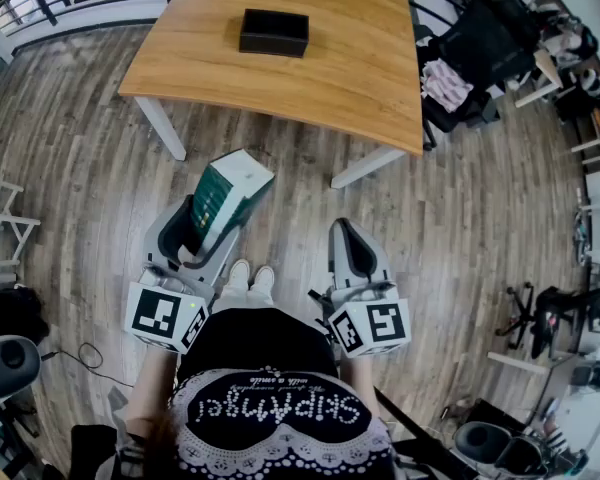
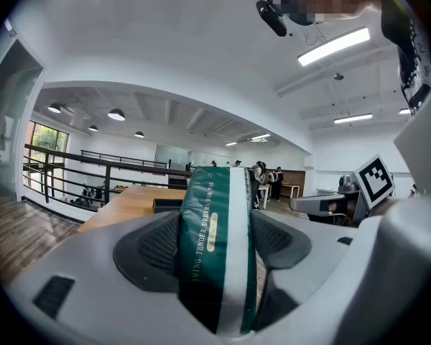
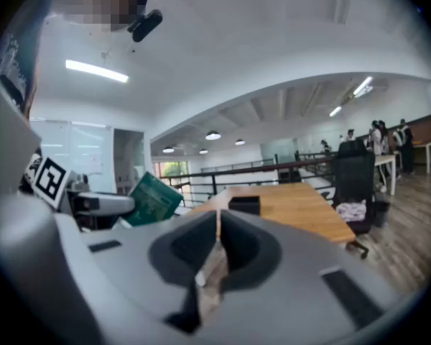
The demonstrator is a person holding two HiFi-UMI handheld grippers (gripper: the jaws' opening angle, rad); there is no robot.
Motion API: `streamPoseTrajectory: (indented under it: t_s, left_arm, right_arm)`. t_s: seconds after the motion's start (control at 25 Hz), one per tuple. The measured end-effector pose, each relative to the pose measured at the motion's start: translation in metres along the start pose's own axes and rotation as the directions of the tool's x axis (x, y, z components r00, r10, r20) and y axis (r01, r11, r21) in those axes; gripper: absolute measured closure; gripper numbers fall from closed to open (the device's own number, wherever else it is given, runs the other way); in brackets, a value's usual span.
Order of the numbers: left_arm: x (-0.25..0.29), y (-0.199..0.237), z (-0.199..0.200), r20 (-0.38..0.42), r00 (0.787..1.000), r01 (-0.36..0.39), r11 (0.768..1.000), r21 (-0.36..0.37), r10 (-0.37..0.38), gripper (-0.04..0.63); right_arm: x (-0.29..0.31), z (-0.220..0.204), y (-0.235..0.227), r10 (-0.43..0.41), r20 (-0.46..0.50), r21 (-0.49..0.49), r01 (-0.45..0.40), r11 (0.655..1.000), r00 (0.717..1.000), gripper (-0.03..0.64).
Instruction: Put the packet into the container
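**Left gripper clamps the one packet; container waits on the table**

The left gripper [image 2: 215, 230] is clenched on a green and white soft packet [image 1: 230, 190]. In the left gripper view its two dark ribbed pads press the packet's flat sides, with the narrow edge and its pale lettering facing the camera. From the head view the packet stands out past the jaw tips, up and forward, tilted toward the table. The right gripper [image 3: 217, 230] is level beside it and has its jaws drawn together with nothing between them.

The black rectangular box-shaped container [image 1: 274, 31] sits on the light brown wooden table [image 1: 360, 78]. It is well apart from the packet and ahead of both grippers. Both grippers are held over the grey-brown plank floor [image 1: 460, 218], short of the table's near edge.

Count: two grippers, each bearing one white cube with black square markers [image 1: 165, 316], one packet, one container and one table.
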State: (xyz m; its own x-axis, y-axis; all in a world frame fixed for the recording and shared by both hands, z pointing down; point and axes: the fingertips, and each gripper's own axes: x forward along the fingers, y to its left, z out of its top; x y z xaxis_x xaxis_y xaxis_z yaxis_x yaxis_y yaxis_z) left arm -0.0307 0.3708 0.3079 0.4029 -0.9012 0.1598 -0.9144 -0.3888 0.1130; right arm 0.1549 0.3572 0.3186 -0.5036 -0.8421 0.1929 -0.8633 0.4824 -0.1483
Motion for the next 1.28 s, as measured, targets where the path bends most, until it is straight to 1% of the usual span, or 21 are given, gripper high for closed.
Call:
streamPoseTrajectory:
  t_s: [0.28, 0.64, 0.8, 0.96, 1.12, 1.28]
  left_arm:
    - [0.001, 0.001, 0.002, 0.014, 1.0, 0.009, 1.0, -0.019, -0.008, 0.256]
    - [-0.004, 0.006, 0.001, 0.025, 1.0, -0.007, 1.0, -0.029, 0.008, 0.256]
    - [-0.007, 0.007, 0.003, 0.028, 0.999, -0.026, 0.999, -0.029, 0.027, 0.256]
    - [-0.005, -0.007, 0.004, 0.041, 0.998, -0.056, 0.998, -0.025, 0.057, 0.256]
    - [-0.011, -0.021, 0.0, 0.059, 0.994, -0.089, 0.996, -0.027, 0.09, 0.256]
    - [-0.016, -0.031, 0.0, 0.076, 0.989, -0.122, 0.992, -0.035, 0.125, 0.256]
  right_arm:
    - [0.001, 0.0, 0.001, 0.004, 0.005, -0.002, -0.004, 1.0, 1.0, 0.577]
    - [0.005, -0.001, 0.006, 0.028, 0.011, -0.003, -0.028, 1.0, 1.0, 0.577]
    - [0.005, 0.002, 0.006, 0.051, 0.019, -0.01, -0.051, 0.999, 0.999, 0.577]
    - [-0.004, 0.009, -0.007, 0.092, 0.054, 0.005, -0.093, 0.996, 0.994, 0.577]
    - [-0.023, 0.007, -0.023, 0.083, 0.074, 0.016, -0.085, 0.996, 0.994, 0.577]
    - [-0.035, 0.0, -0.037, 0.08, 0.068, 0.042, -0.083, 0.996, 0.994, 0.577]
